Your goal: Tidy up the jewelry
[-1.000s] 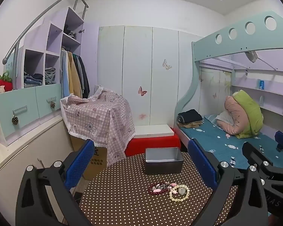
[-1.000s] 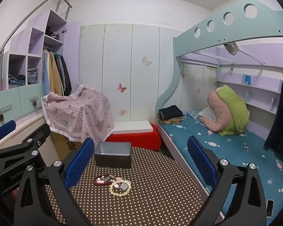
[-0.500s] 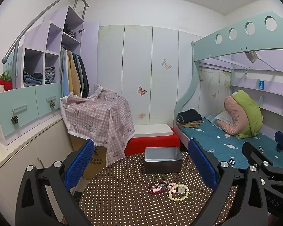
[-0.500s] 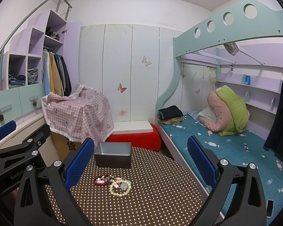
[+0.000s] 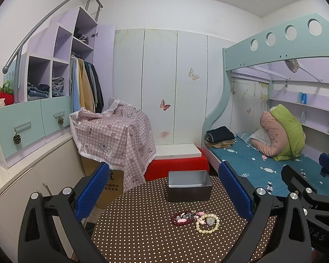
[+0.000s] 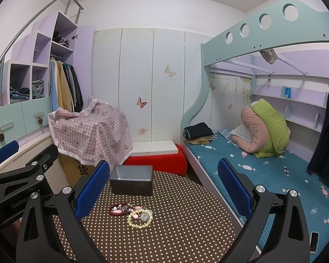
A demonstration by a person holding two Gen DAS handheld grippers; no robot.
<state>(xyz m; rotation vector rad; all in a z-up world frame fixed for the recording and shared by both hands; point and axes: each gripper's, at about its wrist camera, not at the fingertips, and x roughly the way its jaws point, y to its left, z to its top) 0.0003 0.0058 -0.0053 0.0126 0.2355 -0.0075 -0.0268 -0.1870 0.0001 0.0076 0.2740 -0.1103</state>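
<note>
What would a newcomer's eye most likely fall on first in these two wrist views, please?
Probably the small heap of jewelry in the middle of the polka-dot table: a cream bead bracelet touching a dark red bead bracelet. Just behind them stands an open grey metal box. The left gripper and right gripper frame the scene, both wide open and holding nothing.

Hand-held gripper (image 5: 164, 195): black frame, blue textured pads (image 5: 92, 191) (silver screws)
</note>
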